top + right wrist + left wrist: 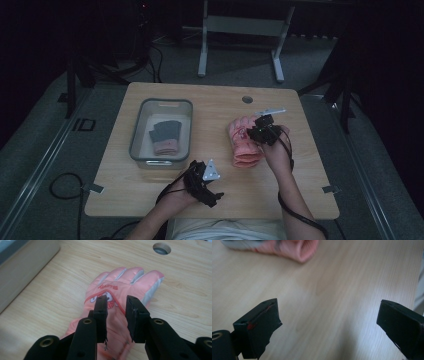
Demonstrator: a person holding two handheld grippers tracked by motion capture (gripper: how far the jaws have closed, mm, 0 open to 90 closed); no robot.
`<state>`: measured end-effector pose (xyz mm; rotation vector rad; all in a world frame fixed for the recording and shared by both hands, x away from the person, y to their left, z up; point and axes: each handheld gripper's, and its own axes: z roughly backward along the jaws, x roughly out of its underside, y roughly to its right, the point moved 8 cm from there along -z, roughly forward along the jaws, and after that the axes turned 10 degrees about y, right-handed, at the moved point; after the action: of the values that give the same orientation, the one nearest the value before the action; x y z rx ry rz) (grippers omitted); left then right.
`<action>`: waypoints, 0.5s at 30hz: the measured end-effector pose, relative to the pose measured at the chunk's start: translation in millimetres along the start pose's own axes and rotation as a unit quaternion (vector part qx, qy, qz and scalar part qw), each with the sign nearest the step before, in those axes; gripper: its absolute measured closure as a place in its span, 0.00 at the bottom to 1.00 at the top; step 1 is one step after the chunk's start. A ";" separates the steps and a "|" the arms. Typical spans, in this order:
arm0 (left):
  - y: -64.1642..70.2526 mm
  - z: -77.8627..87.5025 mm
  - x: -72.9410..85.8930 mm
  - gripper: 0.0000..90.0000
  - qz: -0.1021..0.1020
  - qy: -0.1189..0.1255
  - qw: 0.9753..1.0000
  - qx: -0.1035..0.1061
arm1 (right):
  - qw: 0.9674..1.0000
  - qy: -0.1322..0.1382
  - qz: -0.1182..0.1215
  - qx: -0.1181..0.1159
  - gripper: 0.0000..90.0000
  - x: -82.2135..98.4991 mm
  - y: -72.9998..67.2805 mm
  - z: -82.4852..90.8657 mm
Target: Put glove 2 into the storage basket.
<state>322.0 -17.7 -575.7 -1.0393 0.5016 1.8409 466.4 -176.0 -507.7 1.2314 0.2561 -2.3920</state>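
Pink glove (117, 292) lies flat on the wooden counter (210, 100), fingers pointing away from me toward the far edge and the round cable hole (162, 248), cuff toward me. My right gripper (116, 307) hangs just above its back, jaws a little apart, with a narrow gap over the printed patch; nothing is pinched between them, and I cannot tell whether the tips brush the fabric. Flat and spread out like that, the glove offers only its back or its cuff, so a fold of cloth would have to be gathered to lift it. My left gripper (329, 322) waits near my edge of the counter, jaws spread wide over bare wood, the glove's cuff off ahead of it; from above I see it (204, 184) well apart from the glove, probably kept free to steady or take the cuff end. Grey bin (161, 131) sits to the left of the glove, and a dark glove with a pink cuff (165, 136) lies inside. My guess: the pink one goes in beside it.
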 end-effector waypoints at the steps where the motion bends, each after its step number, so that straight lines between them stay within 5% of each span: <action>1: -2.4 1.0 -5.3 0.05 0.003 0.007 1.000 0.000 | 1.000 0.003 0.007 0.000 0.78 -0.5 2.8 3.6; 7: -9.7 -2.3 -30.0 0.05 0.007 0.021 1.000 0.004 | 0.999 0.020 0.031 -0.010 0.76 5.4 21.9 24.8; 15: -34.8 -11.2 -73.6 0.06 0.017 0.036 0.999 0.004 | 0.999 0.028 0.022 -0.030 0.79 13.8 33.2 33.1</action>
<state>372.5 -47.4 -518.1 -1.1007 0.5719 1.8361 450.5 -221.3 -498.3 1.2643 0.3120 -2.2995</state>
